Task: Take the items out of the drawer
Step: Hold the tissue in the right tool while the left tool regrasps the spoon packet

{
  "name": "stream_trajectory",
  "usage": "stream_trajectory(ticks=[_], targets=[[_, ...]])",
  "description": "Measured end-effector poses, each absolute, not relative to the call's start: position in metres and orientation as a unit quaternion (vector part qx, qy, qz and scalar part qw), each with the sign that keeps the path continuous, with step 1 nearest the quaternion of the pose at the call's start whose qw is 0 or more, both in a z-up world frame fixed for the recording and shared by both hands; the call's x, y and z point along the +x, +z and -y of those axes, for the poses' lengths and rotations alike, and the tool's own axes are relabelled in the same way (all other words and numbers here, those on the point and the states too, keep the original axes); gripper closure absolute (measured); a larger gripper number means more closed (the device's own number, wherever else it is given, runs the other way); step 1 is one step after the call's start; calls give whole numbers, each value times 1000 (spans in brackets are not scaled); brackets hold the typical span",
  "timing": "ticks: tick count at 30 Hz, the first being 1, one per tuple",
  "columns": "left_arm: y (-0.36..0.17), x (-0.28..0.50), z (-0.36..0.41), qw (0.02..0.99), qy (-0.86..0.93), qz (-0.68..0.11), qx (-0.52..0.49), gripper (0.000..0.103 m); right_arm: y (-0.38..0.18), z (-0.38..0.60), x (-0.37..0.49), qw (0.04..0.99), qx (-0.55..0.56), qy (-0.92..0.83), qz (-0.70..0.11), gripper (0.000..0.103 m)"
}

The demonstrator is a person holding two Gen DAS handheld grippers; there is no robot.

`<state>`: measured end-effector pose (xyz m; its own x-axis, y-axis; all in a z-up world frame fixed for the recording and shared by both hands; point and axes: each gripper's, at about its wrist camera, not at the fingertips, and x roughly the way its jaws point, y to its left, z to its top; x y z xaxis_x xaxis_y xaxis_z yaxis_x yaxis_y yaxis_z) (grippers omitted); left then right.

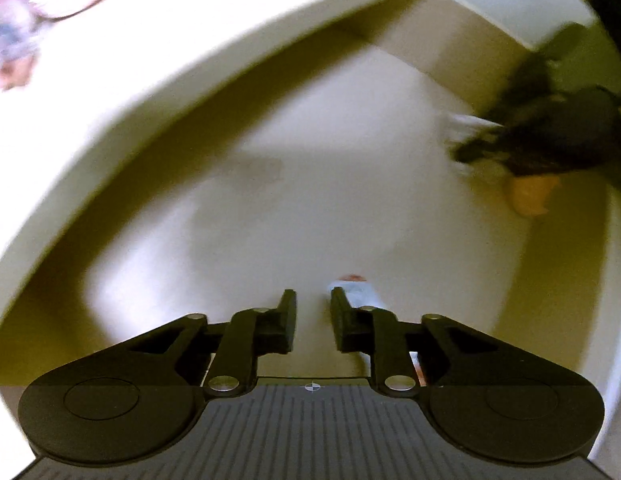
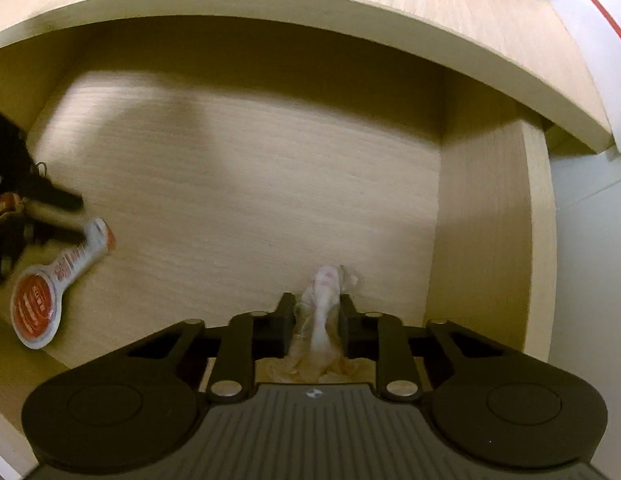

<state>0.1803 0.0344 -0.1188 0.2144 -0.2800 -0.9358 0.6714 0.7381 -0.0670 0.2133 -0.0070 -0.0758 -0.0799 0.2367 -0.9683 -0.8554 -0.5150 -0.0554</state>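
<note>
While clamped on the crumpled wrapper (image 2: 324, 292), with both pads of the right gripper (image 2: 316, 308) pressing its thin film near the front of the drawer (image 2: 486, 240), hold a firm squeeze and lift straight up rather than dragging across the wood floor. Judged light and slippery, so go slow, and mind the loose tail bunched below the fingers, likely to catch on the front edge. For the left gripper (image 1: 312, 300), drawn almost together with only bare drawer floor in the narrow gap and nothing held: spread the fingers first, then shift toward the flat packet (image 1: 360, 294), lying on the floor just beside and partly behind one fingertip, at the left side of the drawer in the right wrist view. Flat against the wood, so probably hard to pinch from above; try taking the narrow handle-like end across its width, or tipping an edge up against the side wall. Farther in, nothing else visible on the drawer floor up to the back wall, though blurred in the left wrist view. Beyond that, watch the desktop (image 2: 350, 4) overhanging the rear of the drawer: rise clear near the front, away from that lip, before carrying either item out. Cannot tell from here where to set them down.
</note>
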Motion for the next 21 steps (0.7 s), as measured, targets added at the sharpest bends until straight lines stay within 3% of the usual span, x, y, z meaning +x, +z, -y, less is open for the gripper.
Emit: stream_trajectory(ticks=[12, 21], targets=[[-122, 195, -51, 774, -279, -557, 114, 87, -78, 2, 193, 435, -524, 668, -301, 86], [-94, 174, -67, 785, -292, -541, 77, 87, -78, 3, 190, 449, -525, 660, -294, 86]])
